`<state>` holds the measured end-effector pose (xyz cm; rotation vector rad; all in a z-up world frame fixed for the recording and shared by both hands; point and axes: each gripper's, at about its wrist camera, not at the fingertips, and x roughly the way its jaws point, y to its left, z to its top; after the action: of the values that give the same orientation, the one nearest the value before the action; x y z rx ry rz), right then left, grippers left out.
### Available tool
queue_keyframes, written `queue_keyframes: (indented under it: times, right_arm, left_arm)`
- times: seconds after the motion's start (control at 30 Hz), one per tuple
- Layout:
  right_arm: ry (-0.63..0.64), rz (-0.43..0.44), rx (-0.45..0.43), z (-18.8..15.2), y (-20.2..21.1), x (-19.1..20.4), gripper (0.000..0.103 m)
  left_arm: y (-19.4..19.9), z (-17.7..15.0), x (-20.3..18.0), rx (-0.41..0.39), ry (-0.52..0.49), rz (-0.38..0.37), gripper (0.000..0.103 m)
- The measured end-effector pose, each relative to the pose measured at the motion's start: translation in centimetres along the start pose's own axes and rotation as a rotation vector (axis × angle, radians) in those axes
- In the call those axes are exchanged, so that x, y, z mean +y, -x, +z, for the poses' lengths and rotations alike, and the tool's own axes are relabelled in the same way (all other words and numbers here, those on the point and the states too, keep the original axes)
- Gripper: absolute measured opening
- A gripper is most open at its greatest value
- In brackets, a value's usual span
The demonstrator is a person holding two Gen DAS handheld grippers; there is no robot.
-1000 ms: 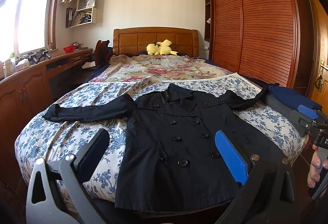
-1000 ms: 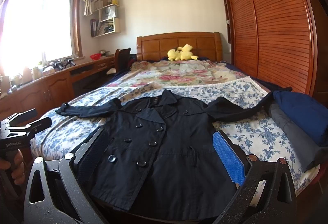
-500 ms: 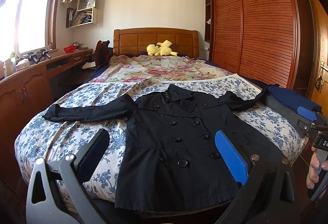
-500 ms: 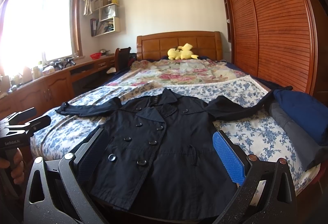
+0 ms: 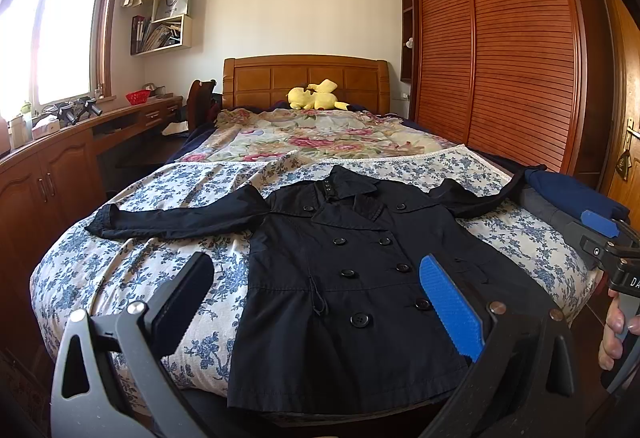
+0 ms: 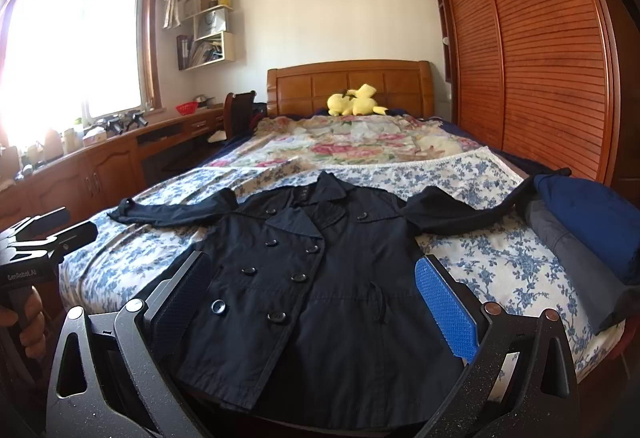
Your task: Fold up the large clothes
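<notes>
- A black double-breasted coat point(image 5: 352, 278) lies flat, front up and buttoned, on the blue-flowered bedspread point(image 5: 120, 258) at the foot of the bed.
- Its long axis runs along the bed: collar toward the headboard point(image 5: 306, 77), hem at the near edge.
- Both sleeves are spread sideways, across the bed (the right one reaches the folded blue and grey clothes point(image 6: 592, 222)).
- The left gripper point(image 5: 320, 302) hovers above the hem, jaws wide apart, holding nothing.
- The right gripper point(image 6: 316, 302) is likewise spread wide and empty, above the coat's lower half.
</notes>
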<state>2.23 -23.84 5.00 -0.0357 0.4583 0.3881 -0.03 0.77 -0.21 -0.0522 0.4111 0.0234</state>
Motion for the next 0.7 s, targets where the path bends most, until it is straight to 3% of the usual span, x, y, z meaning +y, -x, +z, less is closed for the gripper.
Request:
queue_keyframes:
  times: [0.7]
  right_arm:
    - [0.001,0.001,0.001,-0.27,-0.12,-0.04,0.103]
  left_arm:
    - [0.42,0.17,0.19,-0.011,-0.001,0.002,0.103]
